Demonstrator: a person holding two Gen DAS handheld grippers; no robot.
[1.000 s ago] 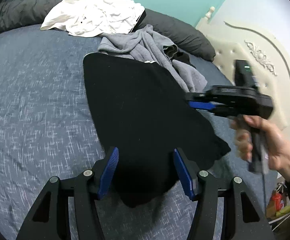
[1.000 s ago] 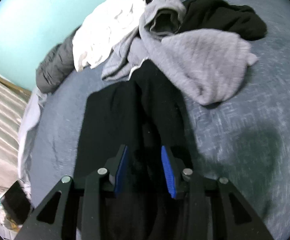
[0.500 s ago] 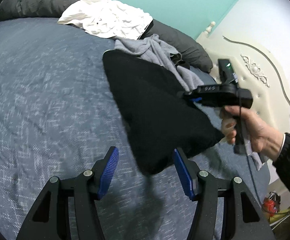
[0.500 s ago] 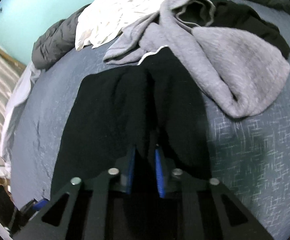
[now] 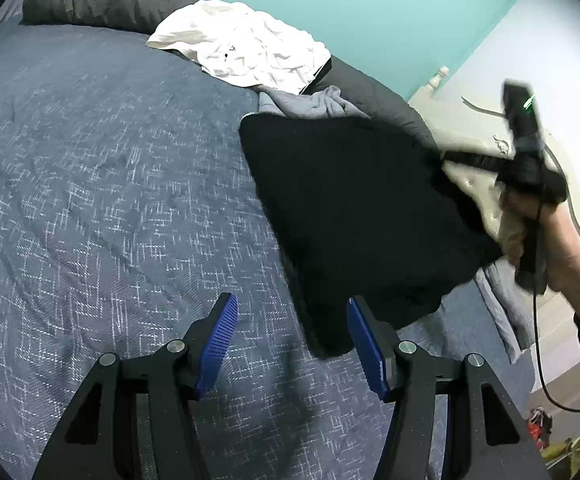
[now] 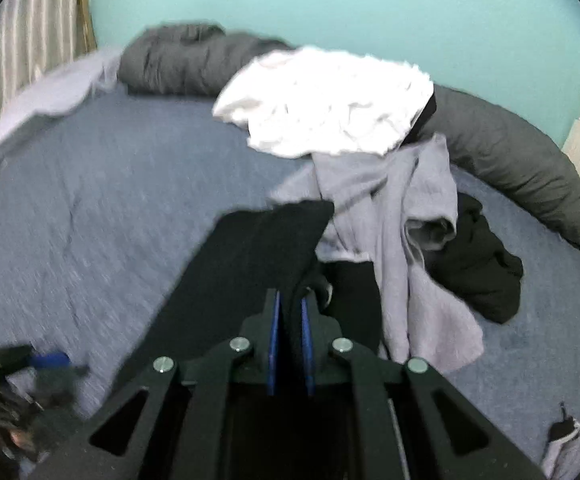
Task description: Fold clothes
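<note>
left gripper (image 5: 288, 342): jaws apart, empty, above bedspread (image 5: 90, 200) | right gripper (image 6: 289, 320): clamped on black garment (image 5: 350, 208), lifted

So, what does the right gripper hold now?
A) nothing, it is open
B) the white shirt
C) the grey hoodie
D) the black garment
D: in the right wrist view the right gripper has its blue pads closed on a fold of the black garment, while the left gripper is open.

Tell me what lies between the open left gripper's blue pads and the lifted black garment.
Only bare blue-grey patterned bedspread in the left wrist view; the black garment hangs off the right gripper, beside the left gripper.
</note>
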